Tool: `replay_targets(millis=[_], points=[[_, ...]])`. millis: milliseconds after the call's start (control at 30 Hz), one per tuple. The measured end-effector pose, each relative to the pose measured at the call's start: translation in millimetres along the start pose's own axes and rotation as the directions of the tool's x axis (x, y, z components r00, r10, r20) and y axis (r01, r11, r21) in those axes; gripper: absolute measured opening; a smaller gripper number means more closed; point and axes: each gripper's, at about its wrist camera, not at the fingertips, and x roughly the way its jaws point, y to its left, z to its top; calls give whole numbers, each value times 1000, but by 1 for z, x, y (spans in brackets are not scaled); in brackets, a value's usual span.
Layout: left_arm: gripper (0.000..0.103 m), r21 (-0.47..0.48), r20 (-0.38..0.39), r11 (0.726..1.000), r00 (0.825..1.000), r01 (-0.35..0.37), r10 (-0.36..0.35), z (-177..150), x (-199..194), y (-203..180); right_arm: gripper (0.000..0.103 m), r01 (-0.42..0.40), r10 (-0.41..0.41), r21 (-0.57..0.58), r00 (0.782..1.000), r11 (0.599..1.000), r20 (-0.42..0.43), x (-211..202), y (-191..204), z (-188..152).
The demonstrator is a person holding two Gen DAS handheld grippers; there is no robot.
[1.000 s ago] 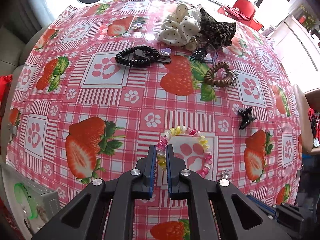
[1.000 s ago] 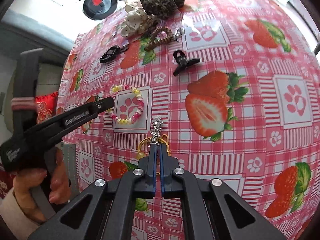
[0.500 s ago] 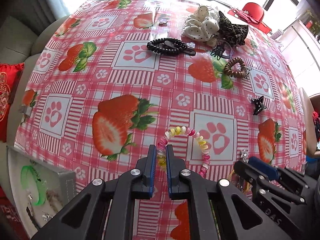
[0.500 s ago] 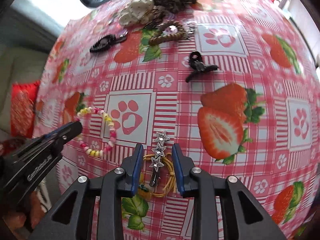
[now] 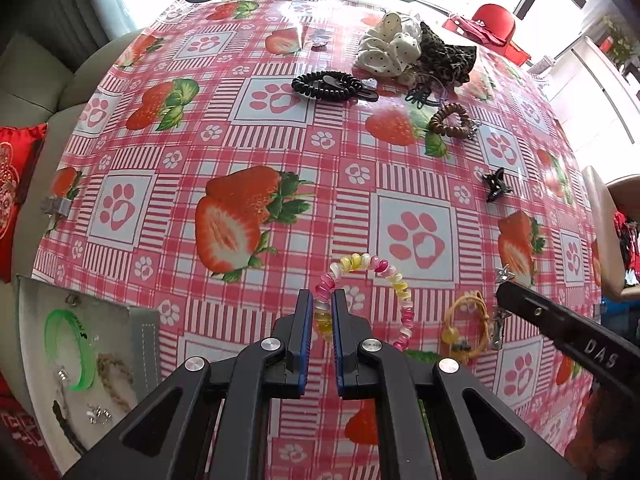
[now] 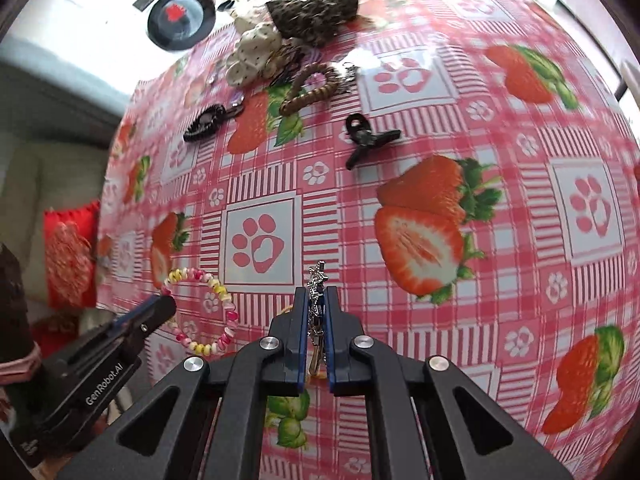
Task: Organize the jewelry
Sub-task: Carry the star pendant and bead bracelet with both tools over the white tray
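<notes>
My left gripper (image 5: 322, 300) is shut on the near-left side of a pastel spiral bracelet (image 5: 376, 266), whose pink, yellow and white loop sticks out ahead of the jaws over the strawberry tablecloth (image 5: 240, 120). From the right wrist view the same bracelet (image 6: 218, 292) shows at the left gripper's tip (image 6: 160, 306). My right gripper (image 6: 316, 300) is shut on a silver star hair clip (image 6: 318, 276), with the stars poking out past the pads. In the left wrist view a yellow cord ring (image 5: 466, 326) lies just left of that clip (image 5: 504, 274).
An open grey jewelry box (image 5: 140, 324) with a green bangle (image 5: 60, 344) sits at the table's near-left edge. Farther back lie a black spiral tie (image 5: 326, 86), a brown spiral tie (image 5: 450, 120), a black claw clip (image 5: 496, 186) and two scrunchies (image 5: 384, 50). A red cushion (image 5: 16, 200) lies off the left edge.
The left gripper has carried the bracelet leftward, bringing the grey box further into view. The right gripper opened around the star clip and has shut on it again.
</notes>
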Motion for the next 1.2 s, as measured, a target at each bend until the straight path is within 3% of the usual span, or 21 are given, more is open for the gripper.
replay_targets(millis=[300,667,1200], points=[[16,20,-5,999,1000,27,-27,-18,-20,3,7,-61,62,25,998,998,0,-25,-2,-18],[16,14,-27,999,998,49,-48,-48,-39,16,7,-43,42,-14,998,999,-35,-33,15,-50],[16,-73,10,997,999,31,-30,-80,-77,81,7,-83,72,-122,993,989,-98,-27,78,-79]])
